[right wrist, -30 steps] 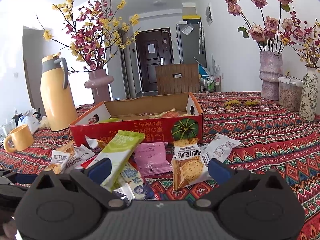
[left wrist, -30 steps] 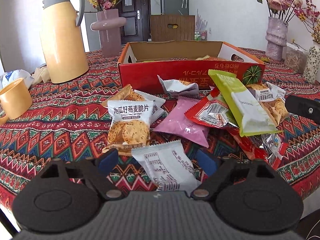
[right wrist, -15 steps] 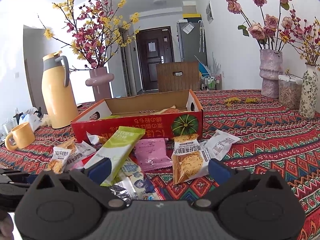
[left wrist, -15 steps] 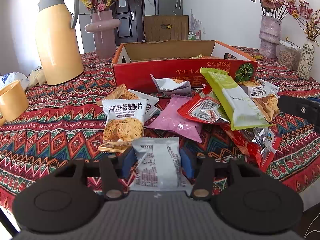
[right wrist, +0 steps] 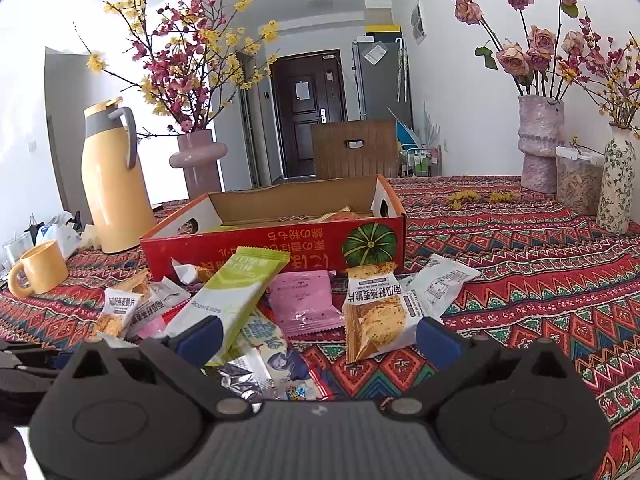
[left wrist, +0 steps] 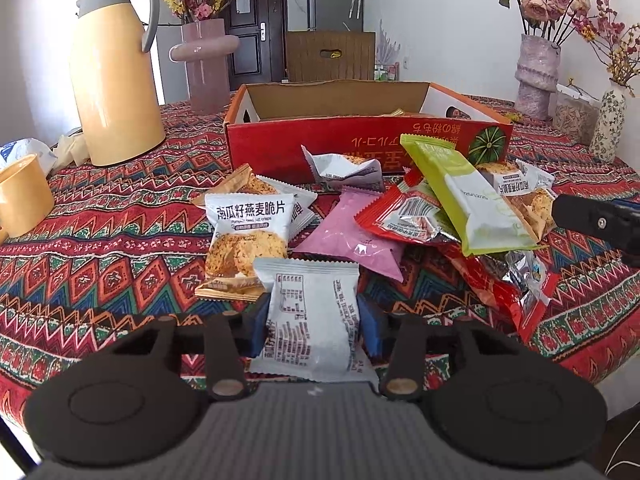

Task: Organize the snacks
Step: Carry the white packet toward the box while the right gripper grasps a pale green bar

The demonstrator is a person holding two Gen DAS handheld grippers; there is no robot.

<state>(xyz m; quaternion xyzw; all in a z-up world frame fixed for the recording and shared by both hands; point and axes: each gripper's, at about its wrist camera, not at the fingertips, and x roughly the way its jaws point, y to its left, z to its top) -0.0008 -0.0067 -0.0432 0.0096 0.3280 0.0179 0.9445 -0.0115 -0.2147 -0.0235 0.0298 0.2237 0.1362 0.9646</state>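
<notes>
My left gripper (left wrist: 313,326) has its jaws closing on a white snack packet (left wrist: 312,304) with grey print; both blue pads touch its sides. Past it lie an oat crisp packet (left wrist: 246,224), a pink packet (left wrist: 352,236), a red foil packet (left wrist: 408,216) and a long green packet (left wrist: 468,196), all in front of the open red cardboard box (left wrist: 360,140). My right gripper (right wrist: 318,340) stands open above the pile, pressing on nothing. The green packet (right wrist: 228,296), pink packet (right wrist: 302,300) and another oat crisp packet (right wrist: 376,312) lie ahead of it, before the box (right wrist: 272,240).
A yellow thermos jug (left wrist: 116,64) and yellow mug (left wrist: 22,196) stand at the left. A pink vase (left wrist: 206,64) is behind the box; more vases (right wrist: 540,144) and a clear jar (right wrist: 578,184) are at the far right. The patterned tablecloth (right wrist: 540,280) drops off near me.
The left gripper's jaws have closed from wide apart onto the white packet, which now stands more upright between the pads. The right gripper has kept still.
</notes>
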